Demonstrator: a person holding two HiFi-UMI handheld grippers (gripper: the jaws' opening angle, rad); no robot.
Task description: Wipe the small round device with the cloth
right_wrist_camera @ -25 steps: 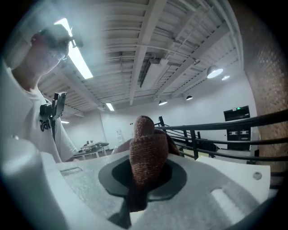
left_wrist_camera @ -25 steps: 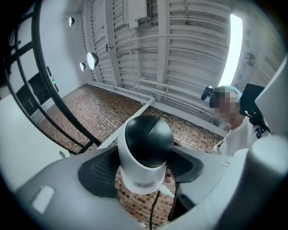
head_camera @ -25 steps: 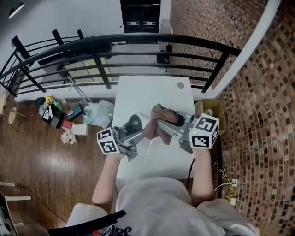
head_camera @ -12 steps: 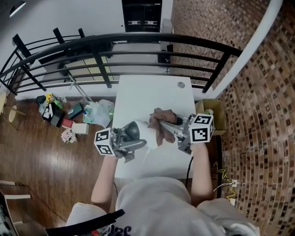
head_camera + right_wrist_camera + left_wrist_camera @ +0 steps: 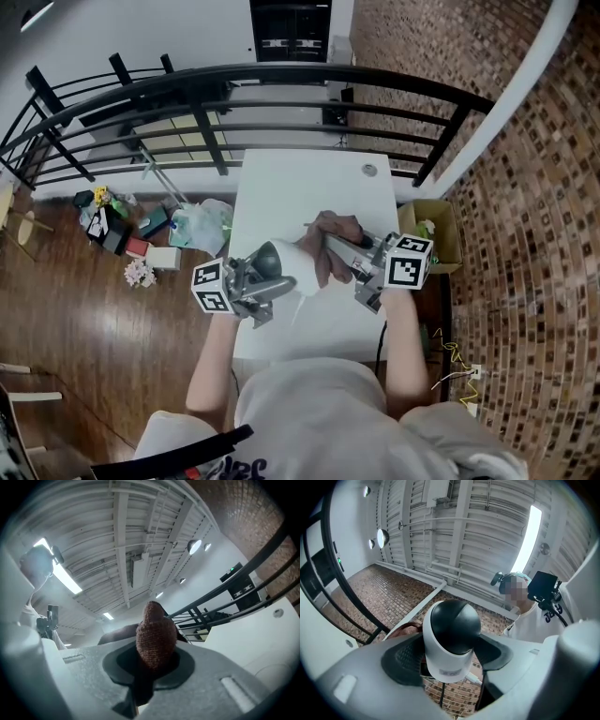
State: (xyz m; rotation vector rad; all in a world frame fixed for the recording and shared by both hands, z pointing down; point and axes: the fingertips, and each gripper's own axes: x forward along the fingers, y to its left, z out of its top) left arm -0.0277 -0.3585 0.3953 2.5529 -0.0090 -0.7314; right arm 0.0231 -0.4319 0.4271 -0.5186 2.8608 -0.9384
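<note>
Head view — left tool (image 5: pixel 268 279) clamps the round device (image 5: pixel 281 262), right tool (image 5: pixel 336 251) pinches the cloth (image 5: pixel 325 231).

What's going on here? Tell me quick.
A person at a white table holds a gripper in each hand. The left gripper clamps the device, a white body with a black dome, above the table. The right gripper is shut on a brown cloth, which appears to lie against the device's side. It looks like mid-wipe.
</note>
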